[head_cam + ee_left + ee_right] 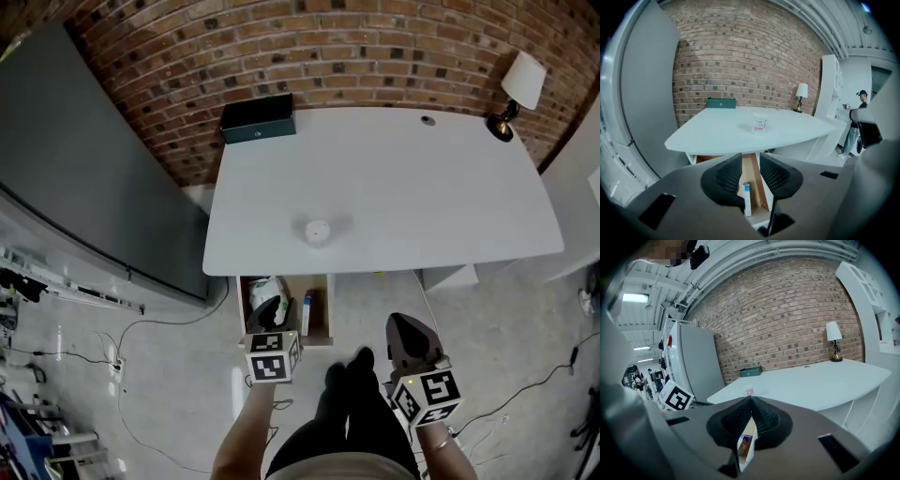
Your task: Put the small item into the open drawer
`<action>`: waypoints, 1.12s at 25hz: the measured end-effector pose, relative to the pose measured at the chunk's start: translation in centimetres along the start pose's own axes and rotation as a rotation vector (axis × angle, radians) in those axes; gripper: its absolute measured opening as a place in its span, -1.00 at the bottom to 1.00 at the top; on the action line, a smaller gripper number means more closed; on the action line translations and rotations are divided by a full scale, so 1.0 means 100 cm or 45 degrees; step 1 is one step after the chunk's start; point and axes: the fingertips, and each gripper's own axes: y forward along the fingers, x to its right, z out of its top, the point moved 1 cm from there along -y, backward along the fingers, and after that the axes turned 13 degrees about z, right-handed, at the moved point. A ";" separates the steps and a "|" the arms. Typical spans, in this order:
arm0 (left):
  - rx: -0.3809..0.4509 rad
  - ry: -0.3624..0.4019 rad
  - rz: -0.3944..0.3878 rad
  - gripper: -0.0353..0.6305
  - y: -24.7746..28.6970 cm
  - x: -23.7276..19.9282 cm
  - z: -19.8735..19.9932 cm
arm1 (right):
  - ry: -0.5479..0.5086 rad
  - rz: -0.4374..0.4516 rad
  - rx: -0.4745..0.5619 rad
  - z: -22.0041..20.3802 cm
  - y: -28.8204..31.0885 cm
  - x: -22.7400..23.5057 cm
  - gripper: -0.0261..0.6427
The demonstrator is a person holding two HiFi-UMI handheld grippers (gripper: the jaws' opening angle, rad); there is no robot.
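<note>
Far left: grey panel [84,178] against the brick wall [328,47]. Dark green box [258,119] at the back left corner of the white table [422,197]. Left gripper [750,161] over the open drawer [330,314] below the table's front edge, claw released: jaws apart, nothing pressed between the pads, only the drawer interior visible through the gap. Slim white-and-blue box [746,199] upright inside the drawer, near its right wall. Small item, a white container with pink label [318,232], not in the drawer, on the tabletop near the front edge, just behind the drawer. Right gripper [751,400] lower right, off the table, beside the person's dark trousers [347,403], claw clenched: tips together, nothing gripped. Lamp [517,89] at the back right corner.
</note>
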 end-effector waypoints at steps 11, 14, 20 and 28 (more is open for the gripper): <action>0.247 -0.050 0.052 -0.64 -0.080 -0.025 0.052 | -0.071 0.025 0.087 0.033 -0.014 -0.015 -0.89; 0.293 -0.064 0.072 -0.68 -0.101 -0.035 0.060 | -0.095 0.044 0.106 0.043 -0.017 -0.023 -0.90; 0.382 -0.103 0.127 -0.77 -0.138 -0.055 0.067 | -0.150 0.088 0.112 0.052 -0.021 -0.039 -0.90; 0.445 -0.126 0.161 -0.78 -0.166 -0.073 0.061 | -0.157 0.118 0.106 0.050 -0.020 -0.054 -0.90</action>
